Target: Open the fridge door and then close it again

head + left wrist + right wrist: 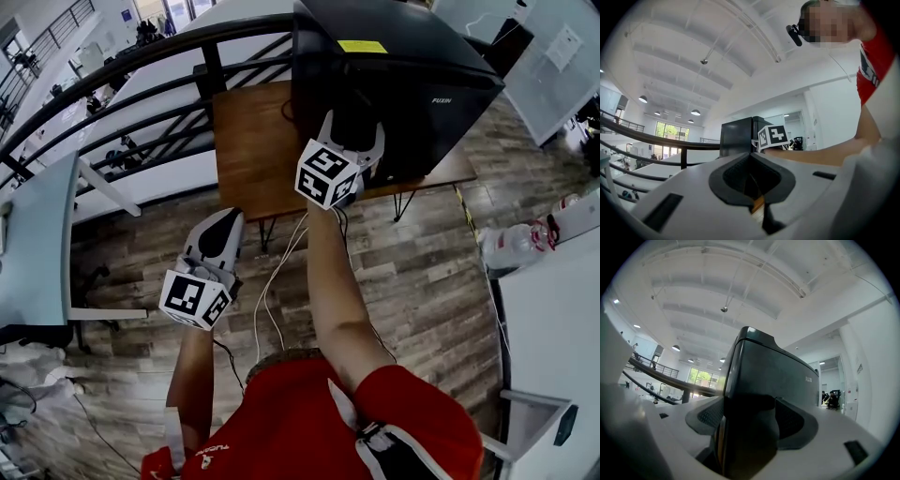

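The grey-brown wooden plank floor takes up most of the head view. A black metal railing crosses the far side, behind the work area. The black box-shaped fridge stands on the brown wooden table with thin metal legs, at the table's right end and near the railing. A white desk lies to the right, with a clear plastic bottle beside it. A pale blue table lies to the left. A thin white cable hangs below the wooden table's front edge.

My right gripper is level at the fridge front. Its jaws stand wide apart, with the fridge's vertical front edge between the pads. I see no pad pressing on it.

My left gripper hangs over the floor, short of the table and well apart from the fridge. Its jaws are together and hold nothing.
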The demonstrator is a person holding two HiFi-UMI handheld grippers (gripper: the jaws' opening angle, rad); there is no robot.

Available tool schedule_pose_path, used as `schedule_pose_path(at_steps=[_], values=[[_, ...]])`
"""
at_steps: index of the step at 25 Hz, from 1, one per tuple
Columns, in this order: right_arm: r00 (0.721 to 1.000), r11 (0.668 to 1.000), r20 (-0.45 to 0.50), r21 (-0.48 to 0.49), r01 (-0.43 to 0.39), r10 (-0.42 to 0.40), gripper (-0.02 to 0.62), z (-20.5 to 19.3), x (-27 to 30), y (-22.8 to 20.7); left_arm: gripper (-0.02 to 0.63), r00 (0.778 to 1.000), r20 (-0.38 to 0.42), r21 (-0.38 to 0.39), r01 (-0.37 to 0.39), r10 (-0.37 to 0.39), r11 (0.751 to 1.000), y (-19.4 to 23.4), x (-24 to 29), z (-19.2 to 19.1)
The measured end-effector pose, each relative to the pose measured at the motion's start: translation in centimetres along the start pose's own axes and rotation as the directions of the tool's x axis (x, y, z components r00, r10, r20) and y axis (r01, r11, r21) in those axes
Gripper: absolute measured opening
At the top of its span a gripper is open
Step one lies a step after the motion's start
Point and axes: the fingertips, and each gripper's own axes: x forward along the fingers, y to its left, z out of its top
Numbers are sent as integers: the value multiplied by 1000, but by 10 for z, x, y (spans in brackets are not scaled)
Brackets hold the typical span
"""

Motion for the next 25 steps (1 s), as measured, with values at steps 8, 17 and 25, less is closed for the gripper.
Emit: schedule_pose_path(at_steps=[8, 17, 25], values=[[1000, 1000, -8, 8, 4, -4, 344, 0, -4, -3, 9, 1000, 13, -17, 1, -1, 1000, 3, 0, 0], [996, 1000, 80, 8, -26, 25, 339, 1, -62, -32, 9, 998, 32, -42, 59, -58, 997, -13, 16, -2], [976, 986, 144, 1, -166, 164, 245, -2, -122, -76, 9, 982, 39, -50, 184, -183, 982, -70, 47, -7]])
